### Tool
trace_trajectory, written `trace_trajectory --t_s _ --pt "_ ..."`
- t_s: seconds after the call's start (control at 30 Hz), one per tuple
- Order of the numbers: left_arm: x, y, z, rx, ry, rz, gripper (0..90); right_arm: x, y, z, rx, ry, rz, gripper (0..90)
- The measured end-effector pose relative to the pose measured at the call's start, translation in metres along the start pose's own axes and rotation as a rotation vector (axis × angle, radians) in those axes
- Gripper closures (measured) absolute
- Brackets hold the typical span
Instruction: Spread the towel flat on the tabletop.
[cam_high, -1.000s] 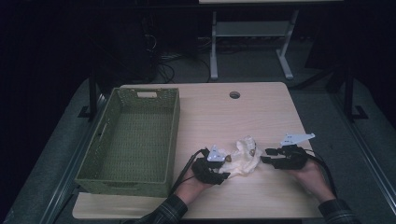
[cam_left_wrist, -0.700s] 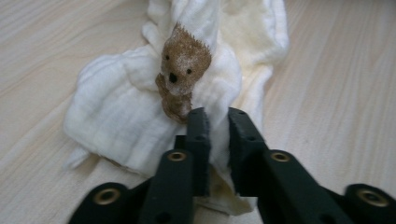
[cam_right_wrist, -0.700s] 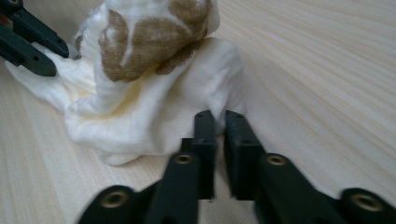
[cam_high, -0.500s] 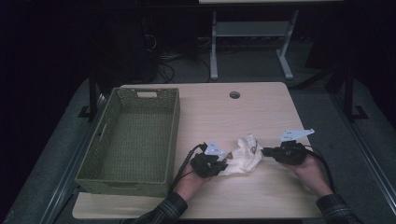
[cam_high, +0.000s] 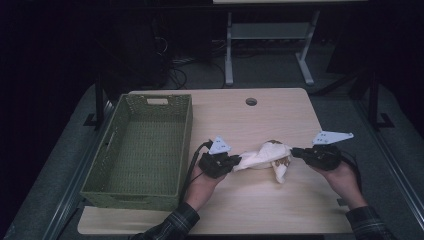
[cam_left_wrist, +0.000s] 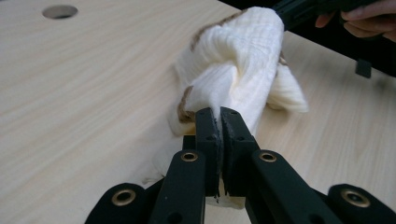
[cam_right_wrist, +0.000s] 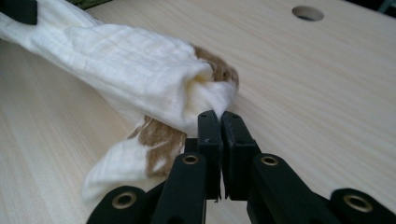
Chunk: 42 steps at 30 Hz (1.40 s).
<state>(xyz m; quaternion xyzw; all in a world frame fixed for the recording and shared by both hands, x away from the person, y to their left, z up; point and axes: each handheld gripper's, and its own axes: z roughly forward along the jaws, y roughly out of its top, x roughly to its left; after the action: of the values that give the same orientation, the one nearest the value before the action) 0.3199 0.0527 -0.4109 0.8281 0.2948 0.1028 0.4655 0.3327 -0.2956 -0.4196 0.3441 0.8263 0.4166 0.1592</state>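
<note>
Cloth: a white cloth (cam_high: 263, 157) with brown patches, bunched into a loose rope, is stretched between the two grippers above the table (cam_high: 240, 215), just to the right of the basket (cam_high: 141, 150).
Cloth's loose end: a tail hangs from the right part of the cloth toward the tabletop; whether it touches the wood cannot be told.
Left gripper: the left gripper (cam_high: 233, 163) sits just beside the basket's right wall, nearer its front corner; its jaws are clenched on the cloth's left end, having just been closing on it. In the left gripper view (cam_left_wrist: 219, 122) the fabric is pinched between the two black jaws.
Right gripper: the right gripper (cam_high: 296, 152) is well apart from the basket, on the far side of the cloth; its jaws, which have just been closing too, are clamped on the cloth's right end. The right gripper view (cam_right_wrist: 218, 123) shows a brown-marked fold caught at the tips.
Hands: the person's left hand (cam_high: 200, 181) and right hand (cam_high: 341, 178) each carry a gripper.
Basket: green, woven, empty, on the table's left half.
Table hole: a round hole (cam_high: 251, 101) lies right of the basket's far end.
</note>
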Motion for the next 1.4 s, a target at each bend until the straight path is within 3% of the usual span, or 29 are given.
trace_trajectory --t_s 0.17,0.43,0.57,0.63,0.77,0.87,1.03,1.07,1.1,1.23,1.4 --pt "0.008 0.009 0.008 -0.007 0.054 -0.018 86.4 -0.005 0.008 0.002 -0.006 -0.012 -0.012 86.5" --pt "0.025 0.005 0.03 0.038 0.143 -0.038 85.9 -0.02 0.012 0.029 0.035 -0.001 0.015 84.5" --pt "0.034 0.003 0.043 0.066 0.168 -0.051 85.0 -0.026 0.008 0.044 0.069 -0.014 0.028 81.0" --pt "0.038 0.001 0.049 0.076 0.183 -0.056 83.0 -0.029 0.006 0.051 0.091 -0.022 0.033 77.4" --pt "0.039 0.0 0.048 0.077 0.201 -0.064 69.3 -0.033 0.002 0.055 0.112 -0.035 0.056 68.6" --pt "0.036 0.004 0.04 0.057 0.199 -0.054 61.6 -0.034 0.004 0.042 0.078 -0.037 0.056 66.7" --pt "0.025 0.008 0.027 0.042 0.165 -0.025 61.9 -0.029 0.005 0.023 0.043 -0.016 0.069 66.8" --pt "0.019 0.008 0.024 0.059 0.126 0.0 64.3 -0.022 0.004 0.015 0.036 0.005 0.068 67.0" --pt "0.017 0.008 0.024 0.063 0.117 0.009 65.5 -0.019 0.004 0.013 0.033 0.015 0.065 67.4" --pt "0.01 0.002 0.03 0.113 0.087 0.039 67.8 -0.006 0.002 0.01 0.05 0.039 0.049 67.4" --pt "0.009 -0.008 0.041 0.165 0.076 0.047 66.6 0.012 -0.004 0.007 0.075 0.072 0.036 66.5"
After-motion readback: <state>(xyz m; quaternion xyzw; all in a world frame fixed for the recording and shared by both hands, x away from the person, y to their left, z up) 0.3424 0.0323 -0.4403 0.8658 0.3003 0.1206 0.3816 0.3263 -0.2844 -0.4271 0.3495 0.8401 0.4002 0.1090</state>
